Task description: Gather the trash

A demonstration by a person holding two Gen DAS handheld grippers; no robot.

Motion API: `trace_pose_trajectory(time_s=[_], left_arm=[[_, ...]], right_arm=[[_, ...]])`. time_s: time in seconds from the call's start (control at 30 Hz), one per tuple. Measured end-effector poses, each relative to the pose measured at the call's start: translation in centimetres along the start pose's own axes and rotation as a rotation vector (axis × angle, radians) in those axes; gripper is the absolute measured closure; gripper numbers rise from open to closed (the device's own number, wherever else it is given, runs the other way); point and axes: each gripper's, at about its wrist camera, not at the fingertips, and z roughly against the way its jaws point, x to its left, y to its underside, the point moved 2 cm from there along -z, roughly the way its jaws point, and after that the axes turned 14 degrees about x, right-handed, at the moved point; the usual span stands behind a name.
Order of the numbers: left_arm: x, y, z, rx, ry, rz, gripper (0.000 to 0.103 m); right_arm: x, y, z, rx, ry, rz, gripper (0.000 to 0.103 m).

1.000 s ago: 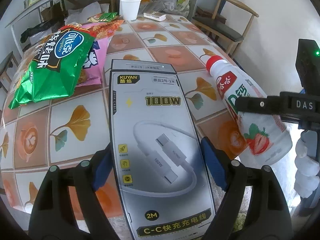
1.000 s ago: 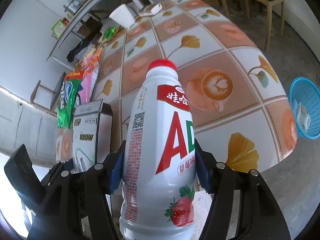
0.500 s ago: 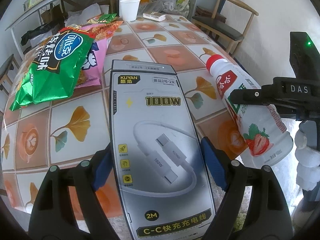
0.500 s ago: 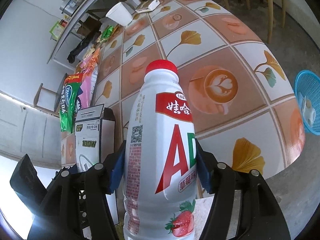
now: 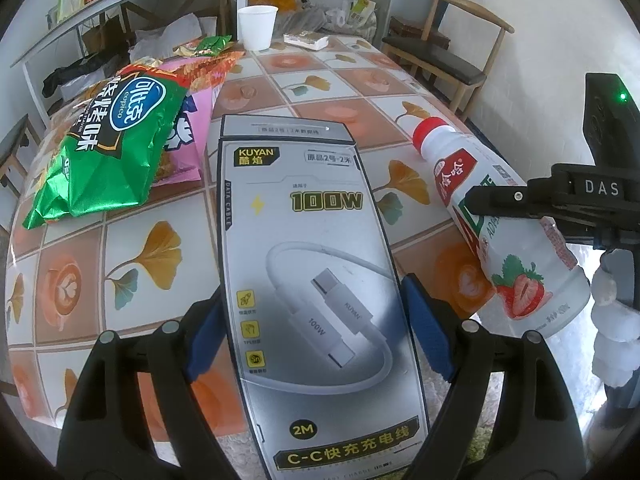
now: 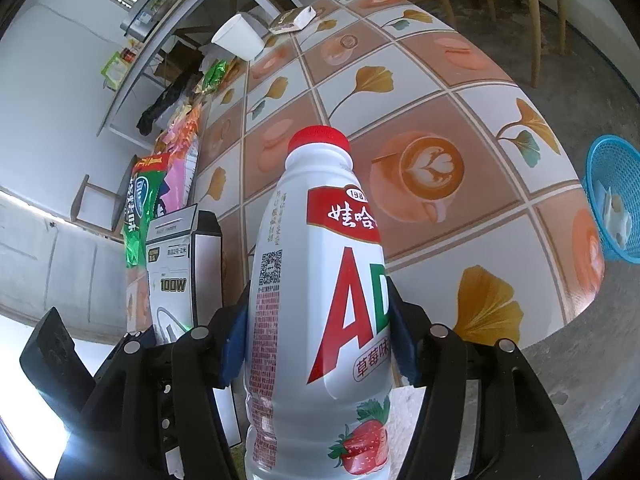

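My left gripper [image 5: 312, 328] is shut on a grey charging-cable box [image 5: 316, 264], held above the near edge of the tiled table [image 5: 120, 248]. My right gripper [image 6: 316, 340] is shut on a white strawberry milk bottle with a red cap [image 6: 320, 288], held off the table's near right edge. The bottle [image 5: 500, 232] and the right gripper also show at the right of the left wrist view. The box [image 6: 176, 272] shows at the left of the right wrist view. A blue trash basket [image 6: 616, 200] with some paper in it stands on the floor to the right.
On the table lie a green snack bag [image 5: 104, 148], a pink bag [image 5: 192, 136], a white paper cup [image 5: 257, 26] and a small packet [image 5: 306, 39] at the far end. Wooden chairs [image 5: 452, 52] stand at the right, a shelf [image 5: 100, 4] at the back left.
The right gripper with the bottle has shifted a little back and to the right, bringing more of the table into its view. The left gripper and box have stayed nearly still.
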Motion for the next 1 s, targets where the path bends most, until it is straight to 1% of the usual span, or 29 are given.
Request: trace_pose_trajectory(time_s=[0.33,1.0], left_arm=[[-0.26,0.06,0.21,-0.007,0.002,-0.006,0.025],[-0.23,0.06,0.21,-0.007,0.001,-0.007,0.025]], right_arm=[[-0.28,0.44,0.79,-0.015,-0.008,-0.007,0.045],[-0.41,0.53,0.97,-0.019,-0.014,-0.008,0.045]])
